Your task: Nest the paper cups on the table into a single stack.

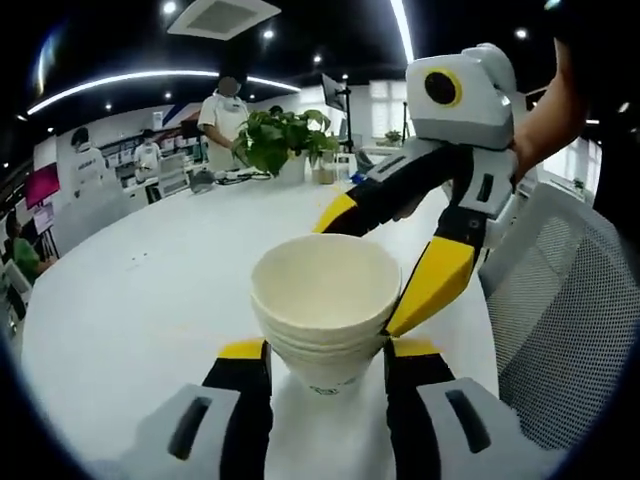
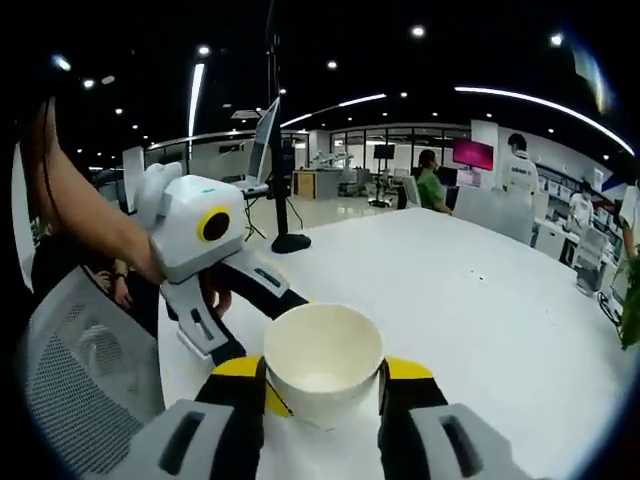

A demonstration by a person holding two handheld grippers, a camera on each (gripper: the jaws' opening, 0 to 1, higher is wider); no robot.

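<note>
Both grippers' fingers seemingly grasp the cup stack [image 1: 325, 315], whose base they hide, on the table [image 1: 150, 290].

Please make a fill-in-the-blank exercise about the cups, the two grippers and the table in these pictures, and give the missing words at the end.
1. The nested paper cups stand on a table whose colour is ____.
2. In the left gripper view, the left gripper has one jaw on each ____ of the stack.
3. The tips of the right gripper have the colour ____.
4. Far across the table stands a green ____ in a pot.

Missing words: white; side; yellow; plant
</note>
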